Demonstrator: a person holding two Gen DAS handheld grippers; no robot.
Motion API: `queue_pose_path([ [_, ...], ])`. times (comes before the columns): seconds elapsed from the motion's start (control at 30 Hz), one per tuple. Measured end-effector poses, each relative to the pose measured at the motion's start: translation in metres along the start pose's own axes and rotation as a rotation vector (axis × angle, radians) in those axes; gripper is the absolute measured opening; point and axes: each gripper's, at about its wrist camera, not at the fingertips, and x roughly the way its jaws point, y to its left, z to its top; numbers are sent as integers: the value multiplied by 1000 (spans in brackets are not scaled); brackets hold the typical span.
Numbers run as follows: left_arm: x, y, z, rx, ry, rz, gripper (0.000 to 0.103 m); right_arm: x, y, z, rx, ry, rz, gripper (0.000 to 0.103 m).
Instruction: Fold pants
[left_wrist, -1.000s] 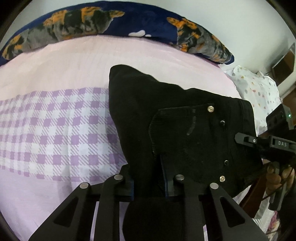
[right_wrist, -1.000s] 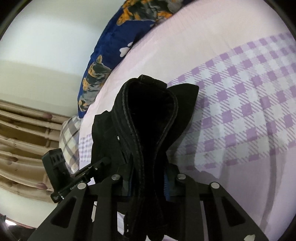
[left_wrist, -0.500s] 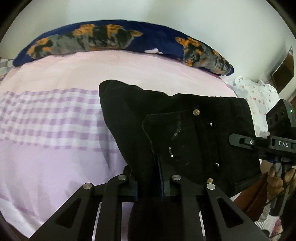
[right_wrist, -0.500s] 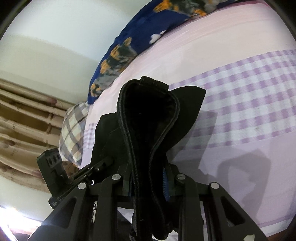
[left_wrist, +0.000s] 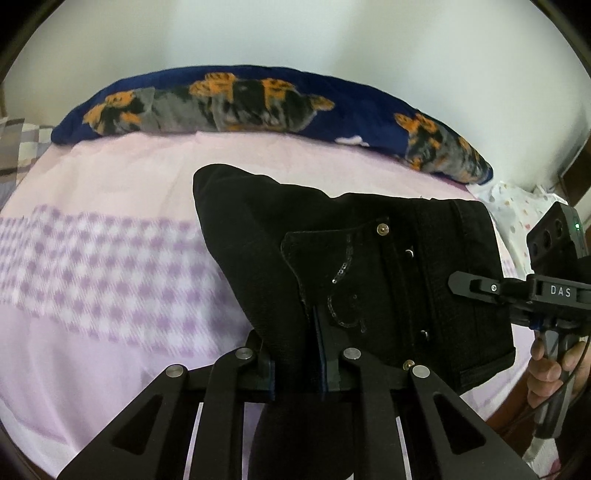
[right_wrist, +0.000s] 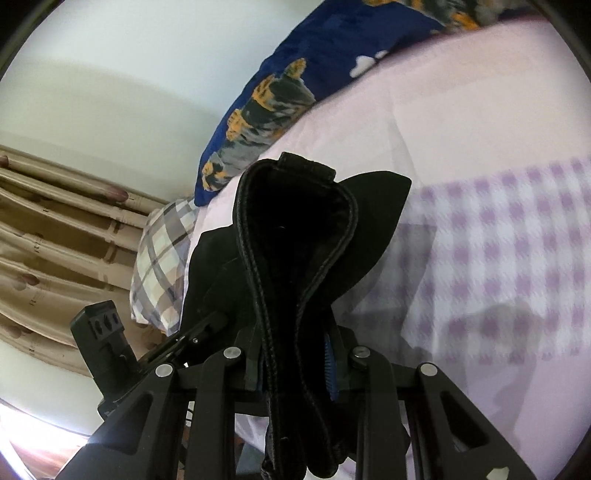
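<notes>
Black pants (left_wrist: 388, 280) with metal rivets and a back pocket hang in the air above the bed, stretched between both grippers. My left gripper (left_wrist: 297, 354) is shut on a bunch of the black cloth at one end. The right gripper (right_wrist: 295, 354) is shut on the thick stitched waistband (right_wrist: 295, 229), which loops up in front of its camera. In the left wrist view the right gripper's body (left_wrist: 546, 291) and the hand (left_wrist: 550, 373) holding it show at the right edge. The left gripper's body (right_wrist: 107, 339) shows low left in the right wrist view.
The bed sheet (left_wrist: 110, 266) is pink with a purple check band. A dark blue pillow (left_wrist: 258, 103) with orange and grey print lies along the far edge by the wall. A spotted white pillow (left_wrist: 517, 206) sits at the far right, a plaid pillow (right_wrist: 162, 258) and beige curtains (right_wrist: 55, 240) at the left.
Both grippers have carried the pants back toward the near edge of the bed and slightly up. More of the pillow, wall and curtains has come into view. The grips are unchanged.
</notes>
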Motion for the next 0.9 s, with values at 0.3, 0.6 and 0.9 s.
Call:
queue_pose_path([
  [0.3, 38, 18, 59, 26, -6, 13, 16, 27, 0, 63, 6, -11, -7, 23],
  [0.6, 78, 38, 84, 27, 13, 33, 16, 52, -17, 94, -16, -19, -77, 22],
  [0.9, 110, 72, 56, -67, 45, 43, 44, 65, -40, 80, -82, -62, -272, 44],
])
